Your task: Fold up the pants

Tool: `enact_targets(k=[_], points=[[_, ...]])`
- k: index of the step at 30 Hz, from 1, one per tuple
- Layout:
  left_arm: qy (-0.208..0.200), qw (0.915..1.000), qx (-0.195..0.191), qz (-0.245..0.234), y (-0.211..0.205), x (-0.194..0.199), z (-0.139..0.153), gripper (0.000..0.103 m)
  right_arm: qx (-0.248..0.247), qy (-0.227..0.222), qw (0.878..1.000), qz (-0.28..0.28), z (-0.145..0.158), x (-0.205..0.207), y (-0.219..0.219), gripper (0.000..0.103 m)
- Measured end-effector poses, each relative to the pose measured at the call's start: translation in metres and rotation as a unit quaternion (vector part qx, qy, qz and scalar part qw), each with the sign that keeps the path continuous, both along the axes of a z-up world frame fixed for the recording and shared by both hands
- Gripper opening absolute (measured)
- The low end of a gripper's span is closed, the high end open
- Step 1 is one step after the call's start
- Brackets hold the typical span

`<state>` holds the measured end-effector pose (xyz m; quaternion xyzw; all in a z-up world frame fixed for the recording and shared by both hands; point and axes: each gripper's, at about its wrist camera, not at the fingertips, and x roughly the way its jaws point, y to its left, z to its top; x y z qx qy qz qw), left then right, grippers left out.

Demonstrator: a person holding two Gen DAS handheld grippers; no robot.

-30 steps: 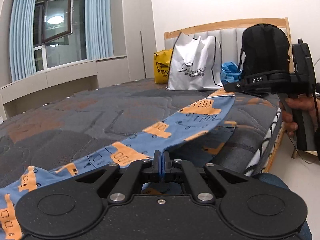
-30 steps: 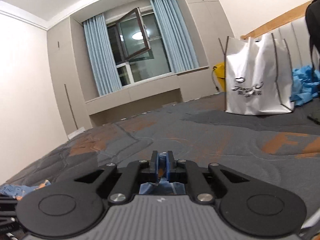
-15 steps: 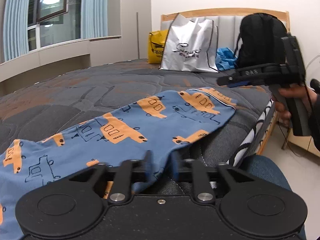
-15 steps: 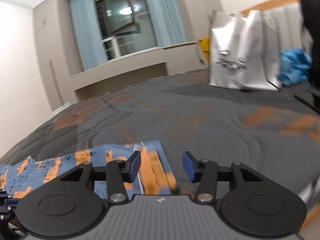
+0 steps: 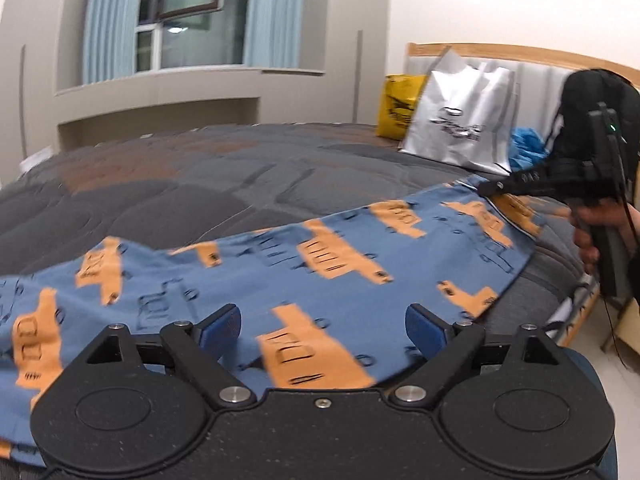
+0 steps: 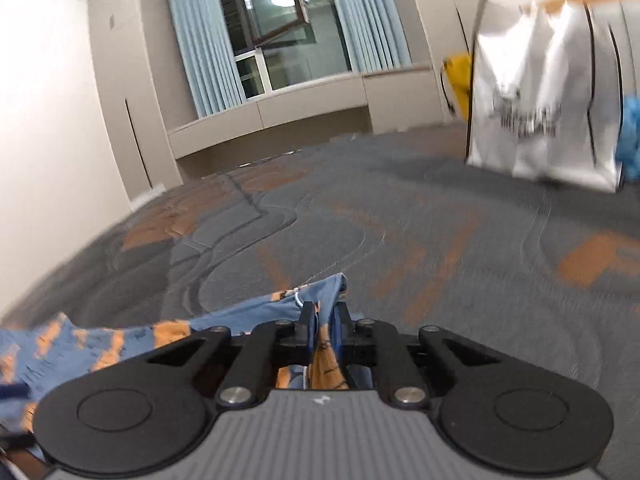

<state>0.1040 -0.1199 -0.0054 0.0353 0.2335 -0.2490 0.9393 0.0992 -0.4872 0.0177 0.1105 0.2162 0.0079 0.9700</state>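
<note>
The blue pants [image 5: 320, 264] with orange vehicle prints lie spread flat across the near part of the grey bed. My left gripper [image 5: 322, 330] is wide open and empty just above their near edge. My right gripper [image 6: 323, 326] is shut on the pants' far corner [image 6: 320, 292]; it also shows in the left wrist view [image 5: 486, 189] at the right, at the waistband corner. The pants trail off to the left in the right wrist view [image 6: 100, 340].
The grey and orange quilted mattress [image 5: 200, 184] stretches away to a window wall. A silver bag [image 5: 460, 128], a yellow bag [image 5: 400, 108], blue cloth [image 5: 526, 152] and a black backpack [image 5: 596, 96] stand by the headboard. The bed edge [image 5: 560, 292] drops off at the right.
My left gripper let go of the pants and opened wide; the pants now lie flat. My right gripper opened half a second ago and has shut again on the pants' corner.
</note>
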Motion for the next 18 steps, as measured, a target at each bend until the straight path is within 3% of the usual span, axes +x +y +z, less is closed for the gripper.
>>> enact_targets(k=[1, 3, 4, 5, 6, 7, 8, 9, 10, 13, 18], points=[[0.002, 1.0000, -0.004, 0.005, 0.003, 0.001, -0.001, 0.090, -0.014, 0.007, 1.000, -0.001, -0.001, 0.003, 0.004, 0.013], [0.002, 0.9999, -0.010, 0.011, 0.009, 0.000, -0.001, 0.091, -0.039, 0.032, 0.999, -0.008, -0.011, 0.010, 0.010, 0.029], [-0.001, 0.9998, -0.013, 0.015, 0.013, 0.000, 0.000, 0.091, -0.049, 0.041, 0.998, -0.013, -0.015, 0.014, 0.012, 0.048], [-0.004, 0.9997, -0.014, 0.021, 0.017, -0.001, 0.002, 0.095, -0.063, 0.055, 0.996, -0.025, -0.020, 0.015, 0.014, 0.059], [-0.010, 0.9994, -0.015, 0.031, 0.024, -0.001, 0.004, 0.101, -0.069, 0.058, 0.995, -0.033, -0.021, 0.014, 0.016, 0.060], [-0.016, 0.9988, -0.016, 0.043, 0.030, -0.002, 0.007, 0.103, -0.077, 0.048, 0.995, -0.036, -0.019, 0.011, 0.019, 0.068], [-0.021, 0.9980, -0.018, 0.056, 0.037, -0.001, 0.010, 0.102, -0.086, 0.040, 0.995, -0.039, -0.015, 0.008, 0.023, 0.087], [-0.025, 0.9970, -0.019, 0.070, 0.047, 0.000, 0.012, 0.102, -0.096, 0.035, 0.994, -0.043, -0.012, 0.006, 0.027, 0.098], [-0.027, 0.9954, -0.021, 0.090, 0.059, 0.001, 0.014, 0.102, -0.109, 0.028, 0.993, -0.045, -0.007, 0.004, 0.035, 0.102], [-0.033, 0.9875, -0.028, 0.152, 0.095, 0.004, 0.019, 0.102, -0.125, 0.016, 0.992, -0.010, 0.006, 0.004, 0.059, 0.103], [-0.055, 0.9609, -0.032, 0.269, 0.168, -0.007, 0.026, 0.102, -0.135, 0.006, 0.987, 0.087, 0.022, 0.022, 0.121, 0.103]])
